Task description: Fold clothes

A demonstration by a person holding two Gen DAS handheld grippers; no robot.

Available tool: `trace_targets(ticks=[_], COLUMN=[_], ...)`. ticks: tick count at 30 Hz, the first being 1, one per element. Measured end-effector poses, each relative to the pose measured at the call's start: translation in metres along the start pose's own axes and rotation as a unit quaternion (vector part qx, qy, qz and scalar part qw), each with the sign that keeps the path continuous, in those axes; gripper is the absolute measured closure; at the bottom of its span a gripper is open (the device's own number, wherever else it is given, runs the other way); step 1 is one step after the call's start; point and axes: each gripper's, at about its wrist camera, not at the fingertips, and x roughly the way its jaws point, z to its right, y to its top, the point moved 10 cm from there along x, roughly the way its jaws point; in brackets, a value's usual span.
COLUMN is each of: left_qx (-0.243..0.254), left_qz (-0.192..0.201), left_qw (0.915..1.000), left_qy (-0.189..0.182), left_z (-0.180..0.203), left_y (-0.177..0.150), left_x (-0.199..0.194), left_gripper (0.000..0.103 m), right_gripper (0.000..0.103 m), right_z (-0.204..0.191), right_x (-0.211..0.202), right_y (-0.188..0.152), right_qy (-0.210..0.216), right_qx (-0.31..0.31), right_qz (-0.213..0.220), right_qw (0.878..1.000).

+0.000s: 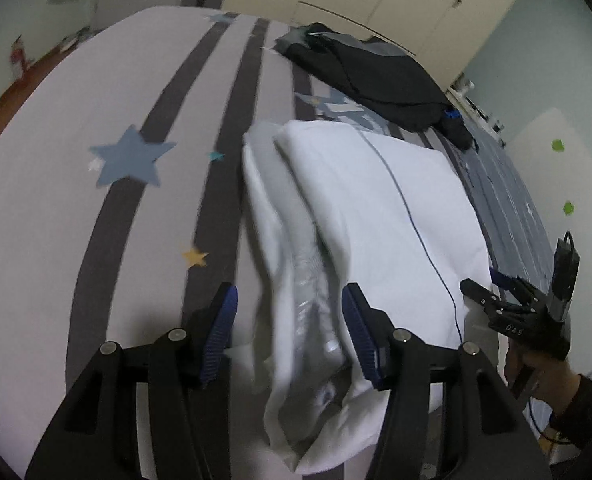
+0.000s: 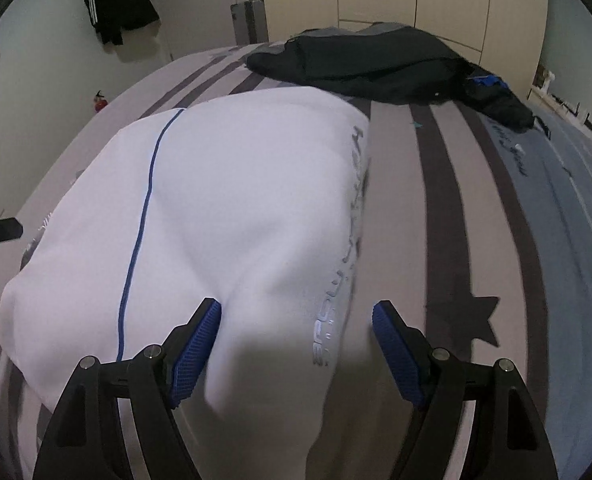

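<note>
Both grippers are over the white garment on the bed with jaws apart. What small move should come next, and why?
Probably lower the left gripper and close it on the bunched edge of the white garment. That side lies rumpled and half unfolded between its open jaws, nothing gripped, while the side under the right gripper looks smooth. The striped bedcover beside it is bare, leaving room to lay the fold flat.

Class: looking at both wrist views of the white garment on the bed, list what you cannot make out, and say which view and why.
- White garment, right wrist view: its near end is cut off by the bottom edge.
- Grey lettering, right wrist view: too blurred to read.
- Black clothes, left wrist view: piled, so the type stays unclear.
- Left gripper, left wrist view: cloth between the fingers is motion-blurred.
</note>
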Motion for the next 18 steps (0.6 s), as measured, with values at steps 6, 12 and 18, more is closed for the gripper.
trace_targets(ticks=[6,12,18], left_qx=[0.013,-0.013,0.019], left_qz=[-0.07,-0.018,0.032], left_qw=[0.9942,0.9966,0.9984], left_qy=[0.08,0.08,0.042], left_z=[-0.022,-0.036,0.008], left_y=[-0.022,-0.002,0.033], left_x=[0.056,0.04,0.023], left_gripper=[0.056,0.056,0.059], right_gripper=[0.029,0.029,0.023], right_z=[-0.011,0.017,0.015], right_x=[-0.008,-0.015,0.004], right_y=[0.003,0.003,0.003], right_qy=[0.054,0.045,0.033], right_qx=[0.033,0.084,0.081], right_qz=[0.0,0.015,-0.004], right_qw=[0.998,0.995,0.996])
